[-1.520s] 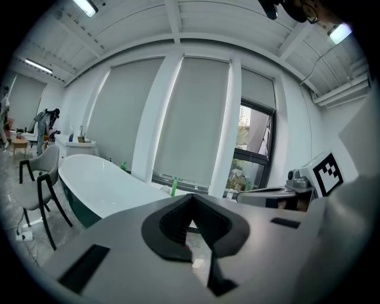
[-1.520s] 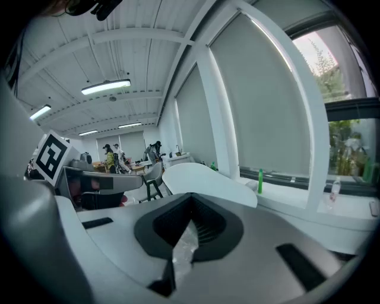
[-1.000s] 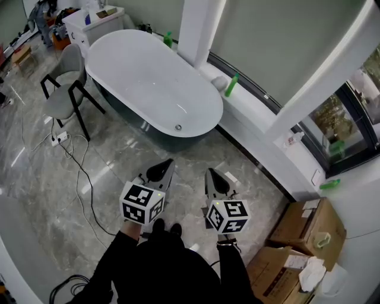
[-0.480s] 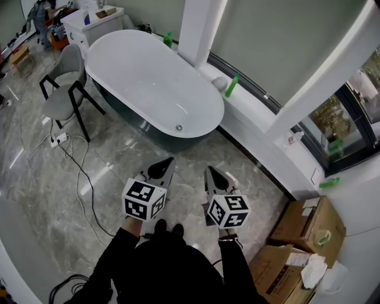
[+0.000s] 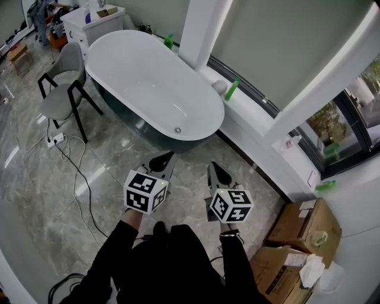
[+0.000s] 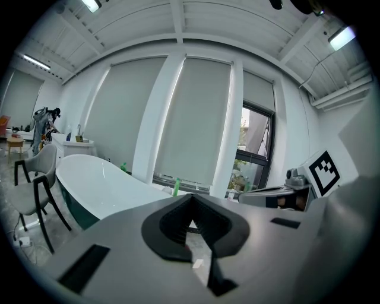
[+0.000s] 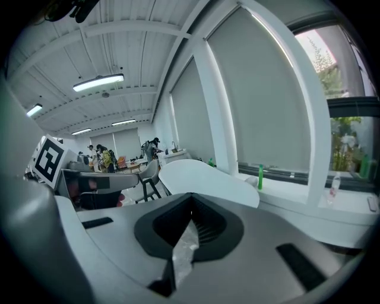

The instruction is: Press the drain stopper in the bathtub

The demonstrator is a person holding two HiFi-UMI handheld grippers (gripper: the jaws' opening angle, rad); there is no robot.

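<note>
The white oval bathtub (image 5: 142,77) stands on the marble floor ahead of me, with the small round metal drain stopper (image 5: 177,130) in its near end. Both grippers hover over the floor short of the tub's near rim. My left gripper (image 5: 165,157) points at the tub with its jaws together and nothing between them. My right gripper (image 5: 214,170) is beside it, also shut and empty. The tub's rim shows in the left gripper view (image 6: 95,184) and in the right gripper view (image 7: 202,181); the stopper is not visible in either.
A grey chair (image 5: 62,83) stands left of the tub, with cables (image 5: 74,163) and a power strip (image 5: 54,139) on the floor. Green bottles (image 5: 231,88) sit on the window ledge. Cardboard boxes (image 5: 303,228) are at my right. A white cabinet (image 5: 98,18) is beyond the tub.
Both grippers have moved slightly forward toward the tub's near end. Their jaws stay together.
</note>
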